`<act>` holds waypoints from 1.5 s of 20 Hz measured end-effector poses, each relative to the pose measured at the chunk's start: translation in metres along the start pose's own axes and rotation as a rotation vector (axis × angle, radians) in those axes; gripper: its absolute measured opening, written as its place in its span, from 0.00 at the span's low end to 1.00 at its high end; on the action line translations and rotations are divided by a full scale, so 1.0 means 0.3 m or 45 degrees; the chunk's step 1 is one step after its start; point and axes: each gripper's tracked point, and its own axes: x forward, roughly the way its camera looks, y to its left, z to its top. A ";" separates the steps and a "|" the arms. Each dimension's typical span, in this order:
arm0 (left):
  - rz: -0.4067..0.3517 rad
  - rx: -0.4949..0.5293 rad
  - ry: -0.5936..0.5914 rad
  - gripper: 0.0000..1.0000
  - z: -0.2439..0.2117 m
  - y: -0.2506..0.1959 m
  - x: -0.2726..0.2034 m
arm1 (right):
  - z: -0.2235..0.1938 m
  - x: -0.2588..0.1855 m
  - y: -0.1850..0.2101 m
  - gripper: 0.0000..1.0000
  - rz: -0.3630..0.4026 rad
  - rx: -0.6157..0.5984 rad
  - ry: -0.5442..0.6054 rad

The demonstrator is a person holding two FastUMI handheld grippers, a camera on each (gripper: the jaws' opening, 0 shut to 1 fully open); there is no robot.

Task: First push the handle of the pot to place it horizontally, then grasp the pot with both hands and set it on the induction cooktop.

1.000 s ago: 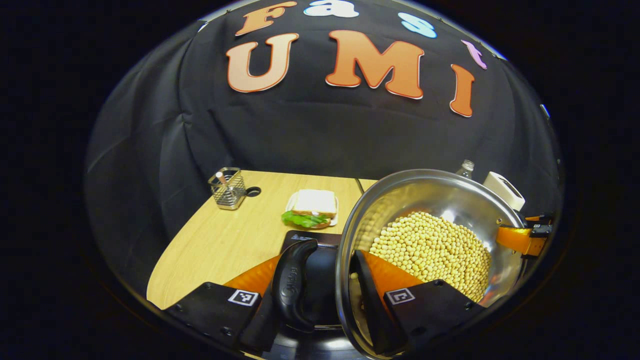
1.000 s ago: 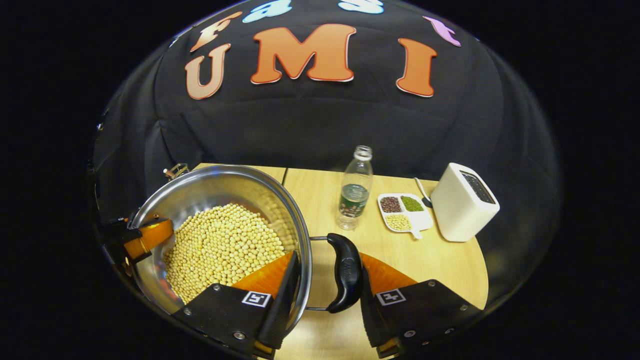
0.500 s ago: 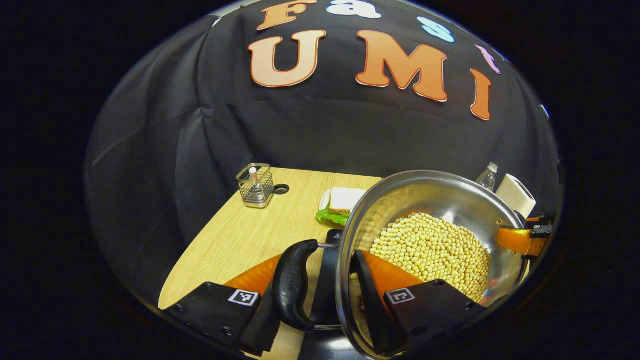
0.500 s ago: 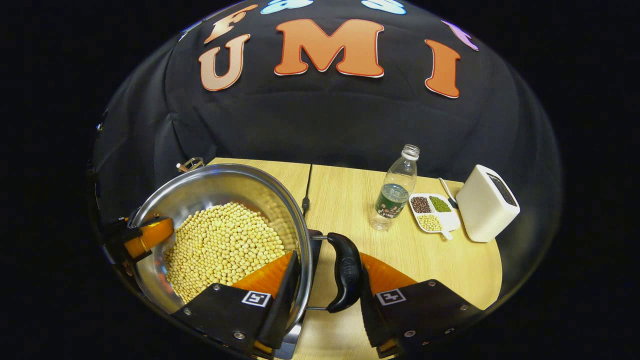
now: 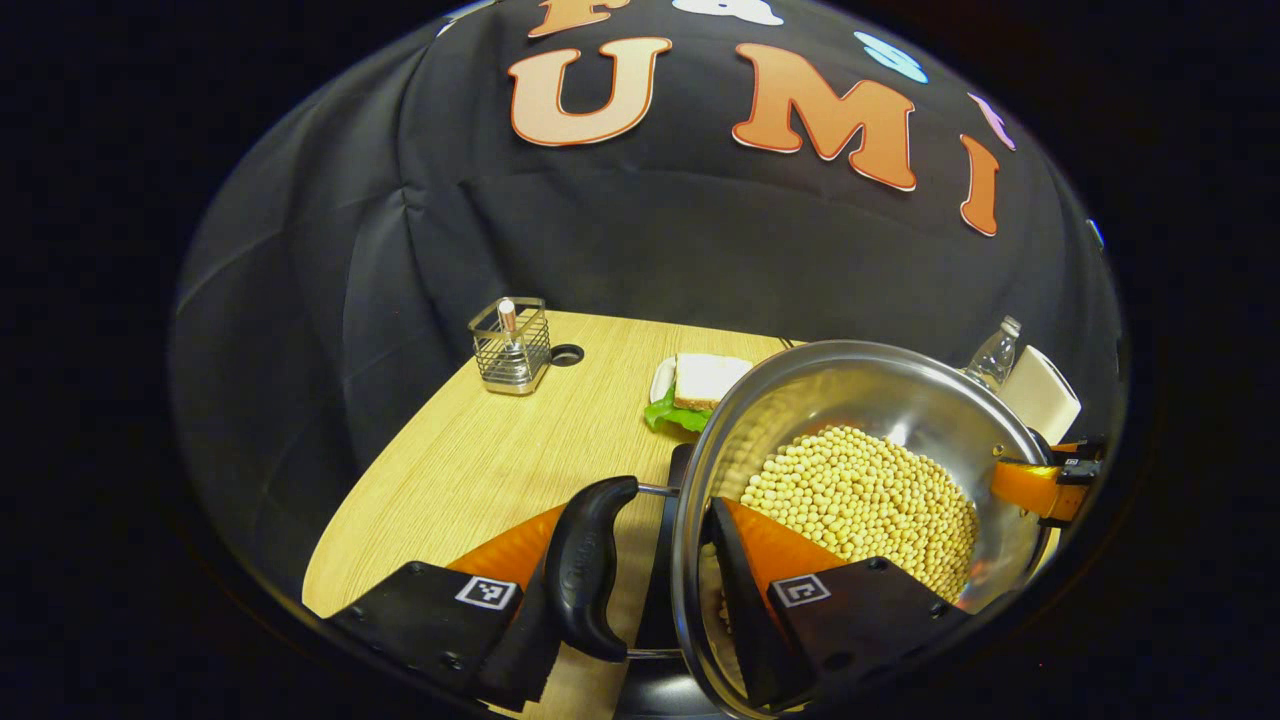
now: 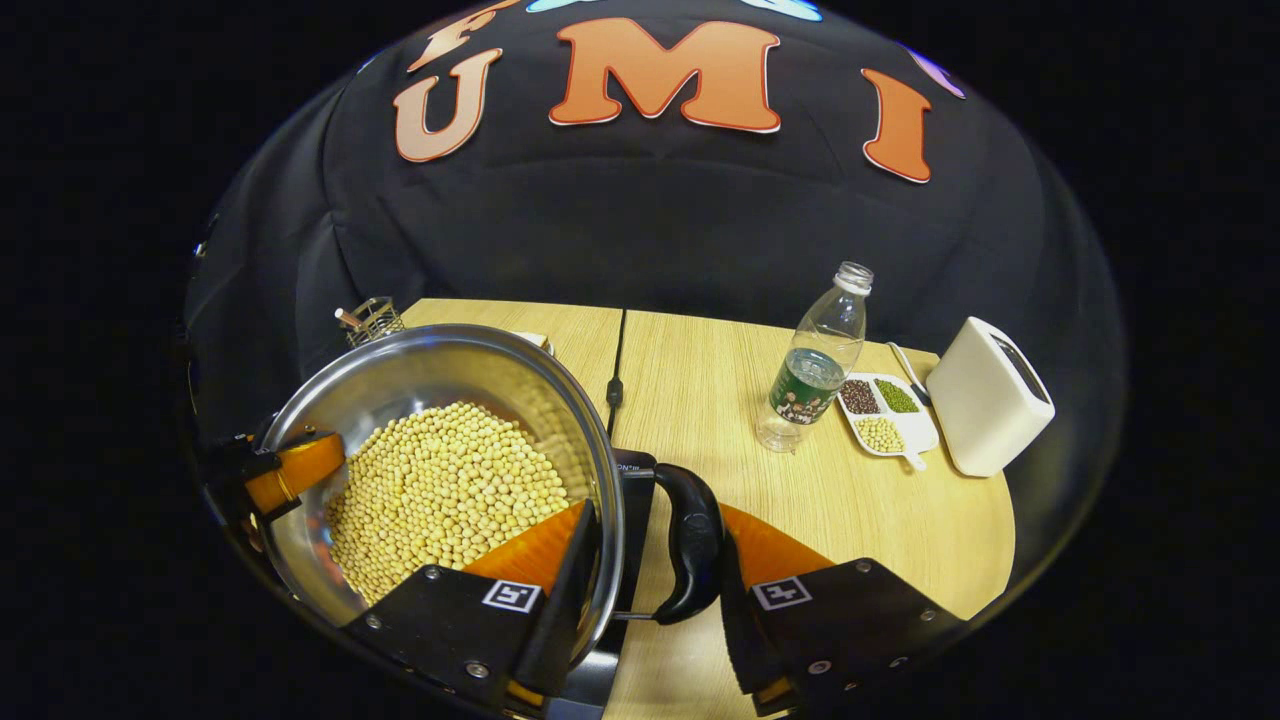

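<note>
With both tongs, left [image 5: 640,590] and right [image 6: 645,590], clamped across the pot [image 5: 860,400] rim and handles, uneven lowering could spill soybeans [image 6: 445,500] beside the cooktop [image 6: 632,480].

You get even, bright overhead light on the worktop [image 6: 720,400], sharp focus and soft, faint shadows. Glare streaks the pot [image 5: 880,400] wall's steel, and fisheye bending curves the worktop's edges toward the rim.

My left gripper [image 5: 640,590] and right gripper [image 6: 650,590] carry black screwed plates, each with a square black-and-white marker.
</note>
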 end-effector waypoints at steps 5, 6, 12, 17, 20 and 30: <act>0.007 -0.007 0.037 0.76 0.000 -0.004 -0.001 | 0.001 0.006 0.000 0.58 0.004 0.006 0.019; 0.007 -0.004 0.038 0.76 0.007 -0.004 0.000 | -0.003 0.007 -0.002 0.63 0.003 0.002 0.025; -0.002 -0.012 0.062 0.78 0.006 -0.001 0.000 | -0.011 0.010 -0.001 0.62 -0.003 -0.003 0.040; -0.003 -0.010 0.062 0.78 0.005 -0.003 -0.009 | -0.001 0.005 -0.003 0.63 0.022 0.038 0.025; 0.005 0.087 -0.006 0.85 0.012 0.001 0.000 | -0.007 -0.010 0.006 0.72 0.071 0.048 -0.005; 0.097 0.137 -0.327 0.89 0.309 0.015 -0.273 | 0.214 -0.330 -0.226 0.91 -0.030 0.037 -0.417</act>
